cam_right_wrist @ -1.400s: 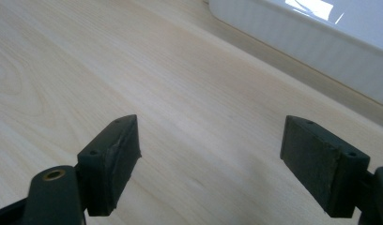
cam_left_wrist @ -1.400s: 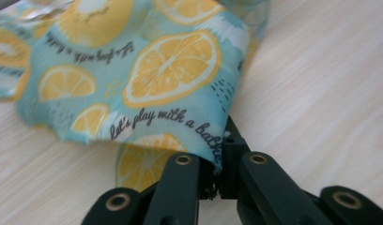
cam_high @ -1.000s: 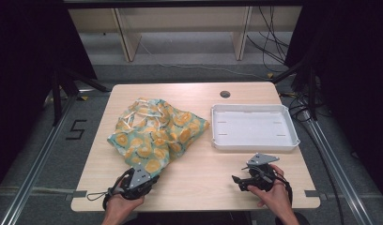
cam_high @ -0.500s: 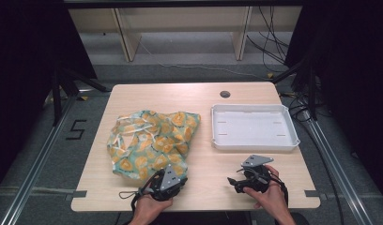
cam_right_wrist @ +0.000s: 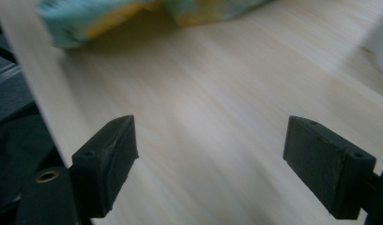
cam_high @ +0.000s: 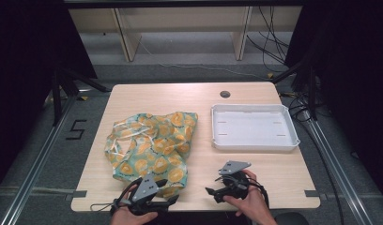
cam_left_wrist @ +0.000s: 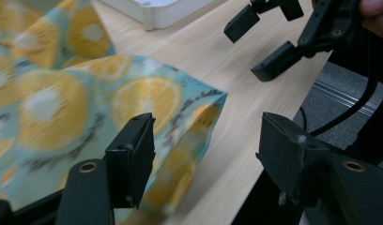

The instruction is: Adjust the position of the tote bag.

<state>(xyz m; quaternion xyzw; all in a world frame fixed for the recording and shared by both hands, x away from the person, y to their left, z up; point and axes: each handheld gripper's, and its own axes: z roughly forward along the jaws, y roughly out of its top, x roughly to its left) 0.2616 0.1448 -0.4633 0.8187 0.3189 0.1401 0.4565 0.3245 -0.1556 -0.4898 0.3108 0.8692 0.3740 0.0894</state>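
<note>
Fabric printed with orange slices on a teal ground makes up the cloth bag (cam_high: 152,147), which lies crumpled on the left half of the wooden table (cam_high: 199,98), its near corner reaching close to the front edge. In the left gripper view the bag's stitched corner (cam_left_wrist: 199,101) sits between the two black jaws, resting on the tabletop; the fabric passes in front of the left-hand jaw and stops short of the right-hand one, and neither pad presses on it.

Just at that corner, the left gripper (cam_high: 167,193) is held low over the front edge of the table, its grey three-cornered plate on top. Its jaws have just been opening and now stand wide apart, with the bag's corner lying loose in the gap.

Beside it, across a strip of bare wood, the right gripper (cam_high: 212,192) is held by the person's right hand (cam_high: 248,204) near the front edge, pointing left toward the bag. Its jaws stand wide apart over bare tabletop, with nothing between them; the right gripper view is blurred, and the bag's edge (cam_right_wrist: 100,18) shows at the top. The same gripper's two open jaws appear at the upper right of the left gripper view.

Farther back on the right half of the table sits a white rectangular tray (cam_high: 290,140), well apart from the bag. A small dark round hole (cam_high: 225,94) marks the tabletop near the far edge.
</note>
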